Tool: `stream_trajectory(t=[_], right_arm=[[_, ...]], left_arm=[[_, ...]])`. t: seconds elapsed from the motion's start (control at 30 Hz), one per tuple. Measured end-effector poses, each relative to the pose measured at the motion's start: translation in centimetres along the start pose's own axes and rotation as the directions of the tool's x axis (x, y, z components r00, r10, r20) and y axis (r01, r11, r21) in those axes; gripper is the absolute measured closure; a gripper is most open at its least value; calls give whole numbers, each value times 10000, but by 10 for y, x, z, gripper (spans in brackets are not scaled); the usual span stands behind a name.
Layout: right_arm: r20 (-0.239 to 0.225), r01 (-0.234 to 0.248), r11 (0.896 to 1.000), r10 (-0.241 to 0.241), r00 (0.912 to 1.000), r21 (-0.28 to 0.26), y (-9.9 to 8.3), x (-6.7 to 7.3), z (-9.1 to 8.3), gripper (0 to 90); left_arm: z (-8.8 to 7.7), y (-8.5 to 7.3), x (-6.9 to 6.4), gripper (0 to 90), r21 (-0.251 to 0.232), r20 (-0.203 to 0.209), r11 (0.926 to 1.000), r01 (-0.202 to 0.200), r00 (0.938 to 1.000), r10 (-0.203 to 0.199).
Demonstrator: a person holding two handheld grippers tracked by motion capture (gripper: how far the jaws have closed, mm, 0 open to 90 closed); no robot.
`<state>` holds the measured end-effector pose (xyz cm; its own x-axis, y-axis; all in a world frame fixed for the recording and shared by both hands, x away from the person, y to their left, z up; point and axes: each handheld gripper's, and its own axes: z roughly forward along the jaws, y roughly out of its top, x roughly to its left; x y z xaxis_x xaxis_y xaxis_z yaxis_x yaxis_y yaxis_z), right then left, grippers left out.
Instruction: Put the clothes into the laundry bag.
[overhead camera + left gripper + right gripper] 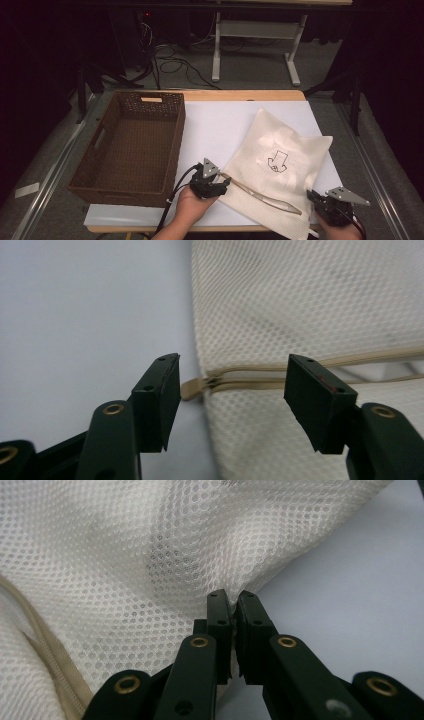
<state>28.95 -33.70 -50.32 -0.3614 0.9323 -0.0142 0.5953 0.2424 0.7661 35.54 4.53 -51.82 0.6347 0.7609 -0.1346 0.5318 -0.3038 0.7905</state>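
The room is dark beyond the lit counter [240, 95], whose wooden top carries a white sheet [215, 125]. Grey floor [250, 75] lies behind it, with black cables [170, 62] trailing past the white legs of what seems another table [295, 65].

You've a brown wicker basket [131, 145] at table left on the white sheet [215, 125]; beyond it, a white desk frame [255, 45] and floor cables [170, 62].
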Motion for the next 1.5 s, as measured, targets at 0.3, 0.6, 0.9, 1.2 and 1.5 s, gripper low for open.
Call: stream_trajectory(t=[0.3,0.6,0.9,1.2,1.5], right_arm=[[60,7,10000,-7,10000,37,1,-3,2,873],[-39,114,9999,-114,9999,28,5,-6,9,873],[-462,398,9992,-394,9982,80,22,-1,29,873],[-941,1122,9937,-1114,9893,38,47,13,62,873],[-1372,1104,9939,-1096,9845,-21,53,6,67,849]], left_arm=[[10,-1,-5,705,428,94,9983,-390,9992,387],[-1,-5,-13,786,245,-290,9962,-830,9961,837],[-27,-20,-10,786,87,-812,9987,-507,9954,512],[-53,-43,-18,783,277,-891,9993,-240,9957,264],[-62,-49,-21,583,-78,-1094,9992,-392,9933,381]])
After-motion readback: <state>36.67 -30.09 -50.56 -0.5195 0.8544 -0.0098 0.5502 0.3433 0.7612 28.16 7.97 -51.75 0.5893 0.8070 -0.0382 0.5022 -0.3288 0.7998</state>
